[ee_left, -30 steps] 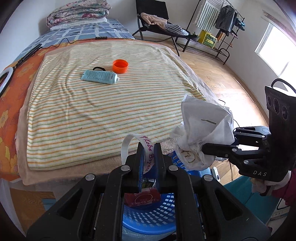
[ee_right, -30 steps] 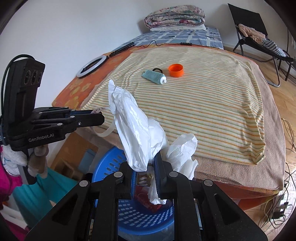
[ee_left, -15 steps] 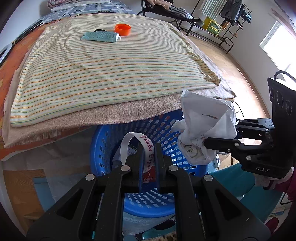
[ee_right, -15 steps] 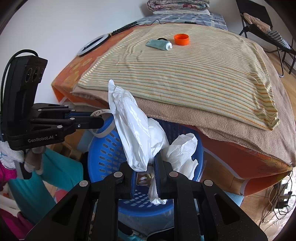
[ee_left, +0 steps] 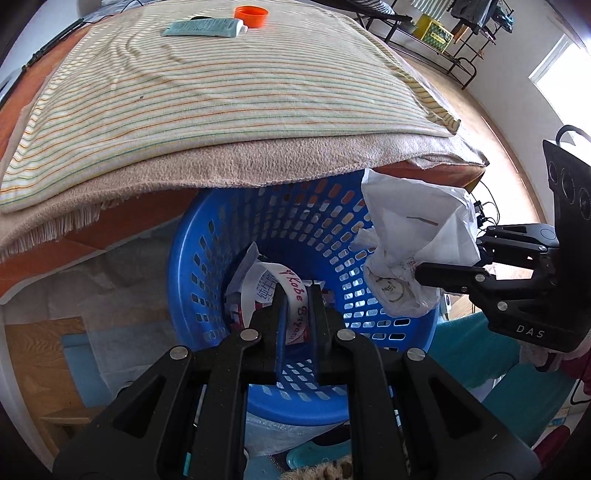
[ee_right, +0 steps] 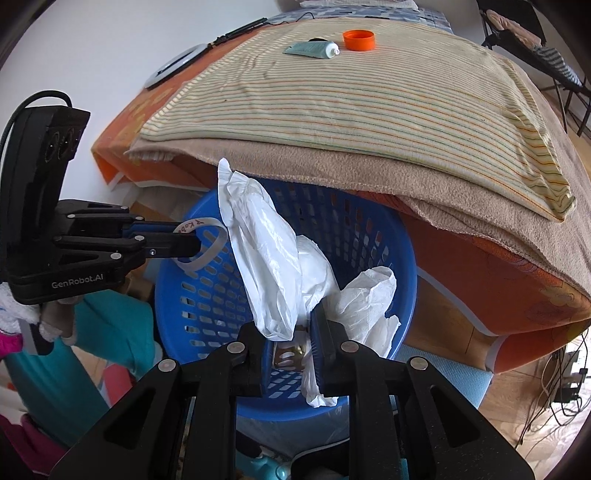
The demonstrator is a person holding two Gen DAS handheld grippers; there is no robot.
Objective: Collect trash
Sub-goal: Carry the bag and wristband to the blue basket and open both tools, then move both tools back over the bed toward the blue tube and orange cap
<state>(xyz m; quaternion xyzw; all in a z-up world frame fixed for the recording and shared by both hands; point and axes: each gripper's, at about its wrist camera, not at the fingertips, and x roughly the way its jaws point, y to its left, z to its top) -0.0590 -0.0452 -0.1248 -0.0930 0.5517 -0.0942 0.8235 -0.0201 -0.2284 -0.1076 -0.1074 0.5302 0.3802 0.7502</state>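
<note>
My left gripper [ee_left: 295,299] is shut on a white wristband [ee_left: 291,291] with red writing and holds it over the blue basket [ee_left: 207,236]. The band [ee_right: 207,243] and the left gripper [ee_right: 192,242] also show in the right wrist view. My right gripper [ee_right: 291,332] is shut on a crumpled white plastic bag [ee_right: 266,258] with tissue [ee_right: 365,295], above the basket [ee_right: 192,295]. In the left wrist view the bag [ee_left: 413,240] hangs at the basket's right rim, held by the right gripper [ee_left: 424,269]. The basket holds some packaging.
The bed with a striped sheet [ee_left: 221,92] overhangs the basket. A teal tube [ee_left: 203,27] and an orange lid [ee_left: 251,14] lie on its far side. A ring light [ee_right: 173,66] lies at the bed's left. Cables [ee_right: 561,387] lie on the floor at the right.
Both grippers have dropped from bed level down over the basket, still holding the wristband and the bag. The basket now fills the middle of both views.
</note>
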